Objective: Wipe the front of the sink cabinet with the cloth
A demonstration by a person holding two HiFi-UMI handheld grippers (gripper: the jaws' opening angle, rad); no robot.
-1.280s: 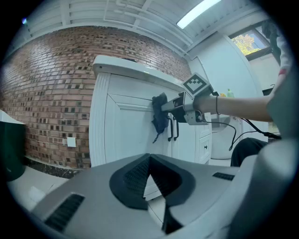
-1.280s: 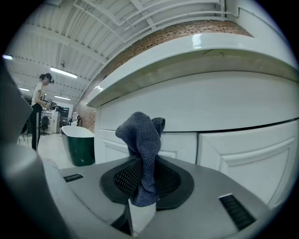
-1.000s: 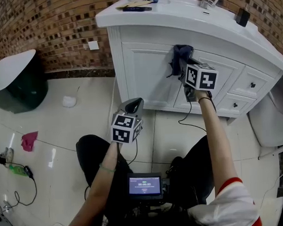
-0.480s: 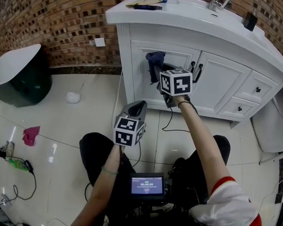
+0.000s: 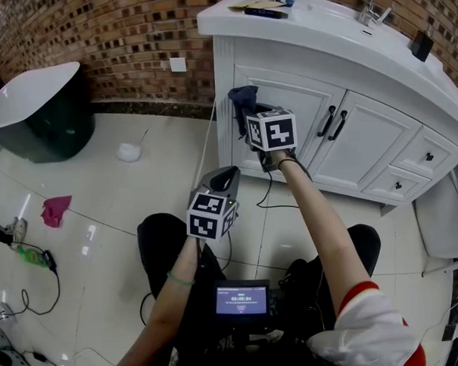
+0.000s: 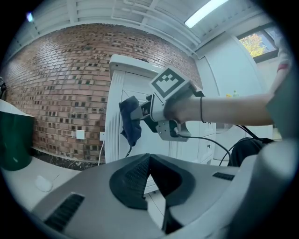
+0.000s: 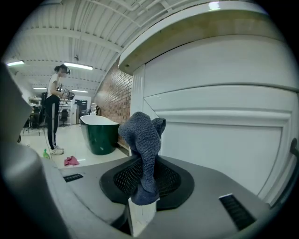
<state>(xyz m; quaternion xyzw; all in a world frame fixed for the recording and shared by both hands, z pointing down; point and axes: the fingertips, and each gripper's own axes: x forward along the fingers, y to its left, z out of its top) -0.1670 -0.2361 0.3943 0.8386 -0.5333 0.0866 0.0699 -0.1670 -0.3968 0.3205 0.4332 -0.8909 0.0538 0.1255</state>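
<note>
The right tongs (image 7: 141,189) are squeezed tight on the cloth (image 7: 142,135), which sticks up tall out of them. The sink cabinet (image 7: 224,135) front is right ahead of these tongs, just past the cloth; I cannot tell if they touch. Most of the front lies to the right of the tongs, so the wipe should likely go that way. The left tongs (image 6: 148,161) are closed on nothing, well back
</note>
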